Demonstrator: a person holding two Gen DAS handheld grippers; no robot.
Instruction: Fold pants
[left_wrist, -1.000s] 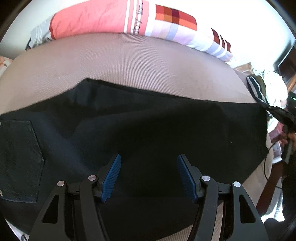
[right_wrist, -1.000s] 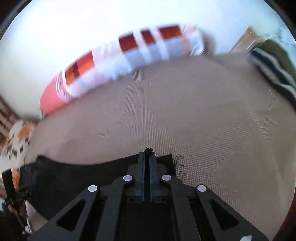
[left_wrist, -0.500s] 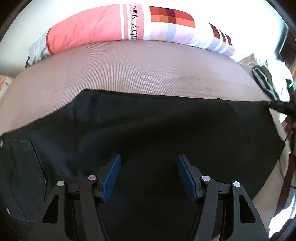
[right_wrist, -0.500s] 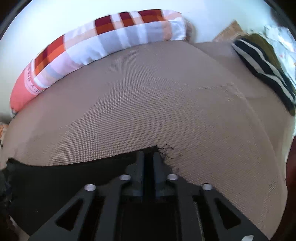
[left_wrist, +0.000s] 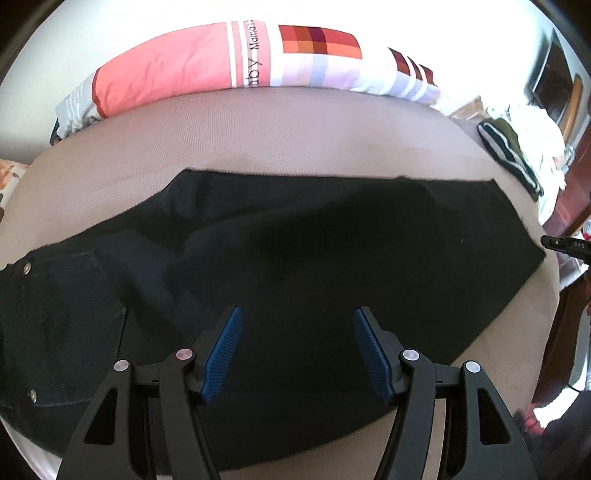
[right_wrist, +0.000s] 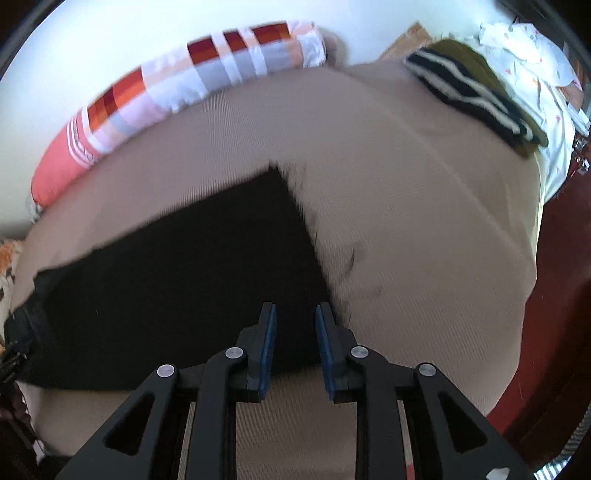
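Black pants (left_wrist: 295, 258) lie flat across the beige bed, back pocket at the left, leg hem at the right. My left gripper (left_wrist: 297, 332) is open and empty, hovering over the middle of the pants. In the right wrist view the pants (right_wrist: 184, 266) end in a frayed hem just ahead of my right gripper (right_wrist: 294, 325), which is open with a narrow gap, holds nothing and sits above the near corner of the hem. The right gripper's tip also shows in the left wrist view (left_wrist: 565, 245) just off the hem.
A long pink and checked bolster (left_wrist: 258, 62) lies along the back of the bed. A folded striped garment (right_wrist: 476, 92) sits at the far right corner, with white cloth behind it. The bed's right edge (right_wrist: 532, 258) drops to a red-brown floor.
My right gripper has opened and let go of the hem, then pulled back and up. The pant leg now lies flat, stretched to the right. My left gripper stayed open above the pants.
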